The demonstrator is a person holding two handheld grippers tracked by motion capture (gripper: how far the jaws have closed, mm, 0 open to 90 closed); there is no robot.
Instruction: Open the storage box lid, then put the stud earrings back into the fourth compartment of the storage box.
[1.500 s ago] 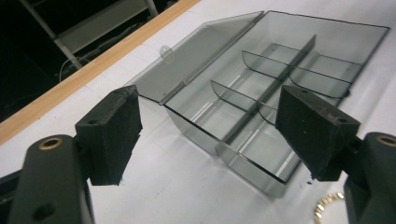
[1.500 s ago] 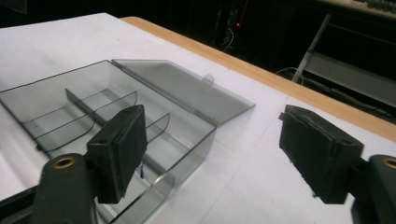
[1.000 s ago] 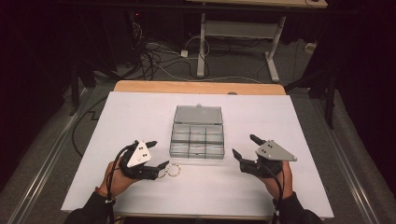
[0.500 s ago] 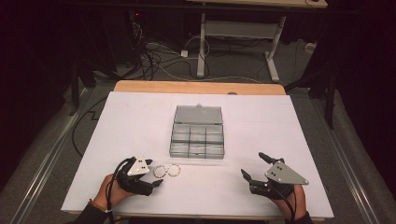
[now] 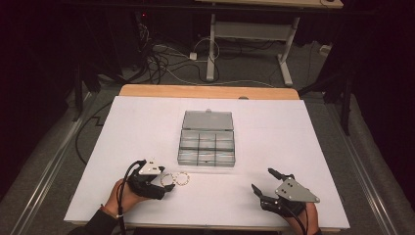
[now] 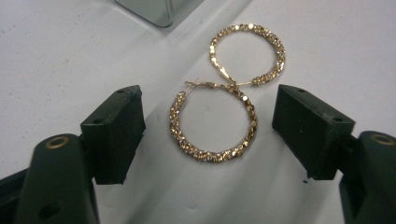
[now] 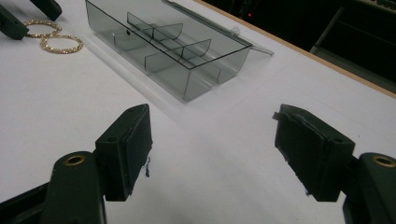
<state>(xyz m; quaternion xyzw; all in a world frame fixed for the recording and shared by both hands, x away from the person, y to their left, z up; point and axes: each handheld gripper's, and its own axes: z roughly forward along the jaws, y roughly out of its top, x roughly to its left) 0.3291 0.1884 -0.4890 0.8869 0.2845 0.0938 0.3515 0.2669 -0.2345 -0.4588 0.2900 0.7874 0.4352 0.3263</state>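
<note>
Lying between the left gripper's (image 6: 208, 135) wide-spread fingers (image 6: 114, 135), one hoop (image 6: 213, 122) touches the other (image 6: 247, 55); right gripper (image 7: 212, 154) gapes too.

tabletop (image 5: 147, 127): white sheet over wood | clear compartment box (image 5: 207, 144), lid open, at centre | two gold hoop earrings (image 5: 175, 179) just before its near-left corner, touching

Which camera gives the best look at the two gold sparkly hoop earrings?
The left gripper view: the two gold sparkly hoop earrings lie close up between its open jaws, touching each other. The high view shows them as tiny rings; the right gripper view shows them small and far.
</note>
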